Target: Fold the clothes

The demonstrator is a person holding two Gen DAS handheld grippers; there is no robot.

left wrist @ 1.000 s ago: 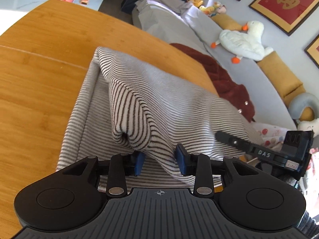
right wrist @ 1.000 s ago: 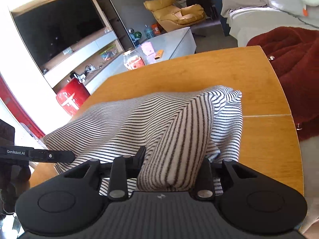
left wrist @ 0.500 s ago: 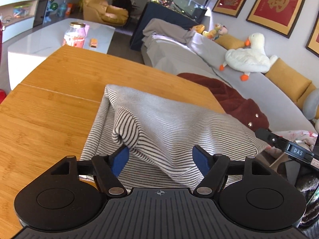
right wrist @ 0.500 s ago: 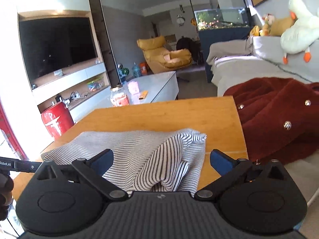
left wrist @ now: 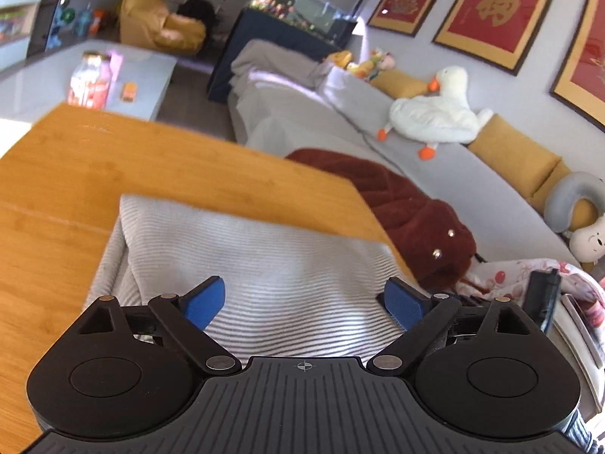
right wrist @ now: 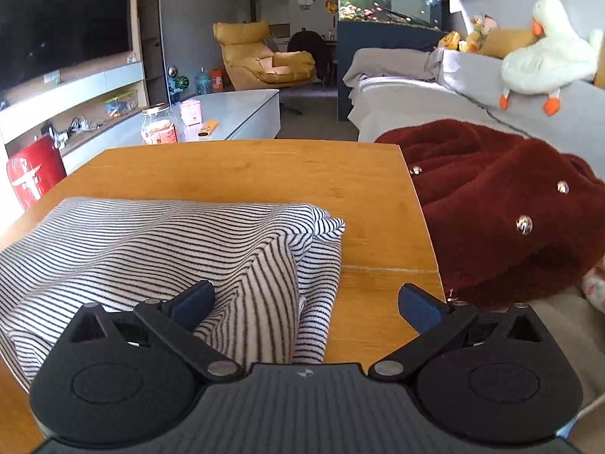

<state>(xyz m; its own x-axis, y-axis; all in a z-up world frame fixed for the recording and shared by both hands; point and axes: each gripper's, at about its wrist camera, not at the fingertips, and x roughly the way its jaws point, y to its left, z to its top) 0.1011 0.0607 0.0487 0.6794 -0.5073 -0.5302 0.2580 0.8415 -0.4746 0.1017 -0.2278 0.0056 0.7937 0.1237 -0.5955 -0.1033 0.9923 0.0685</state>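
The black-and-white striped knit garment (right wrist: 159, 242) lies folded on the wooden table (right wrist: 264, 174); it is gripped by neither gripper: the left gripper (left wrist: 302, 302) is seen opening above it, and the right gripper (right wrist: 306, 302) is spread wide, so the fold can settle.

I see the black-and-white striped knit garment (right wrist: 159, 242) lying folded over on the near part of the orange wooden table (right wrist: 264, 174). Its upper layer sits rumpled, with a raised ridge near its right edge and a lower layer peeking out at the right and left (left wrist: 109, 265) sides.
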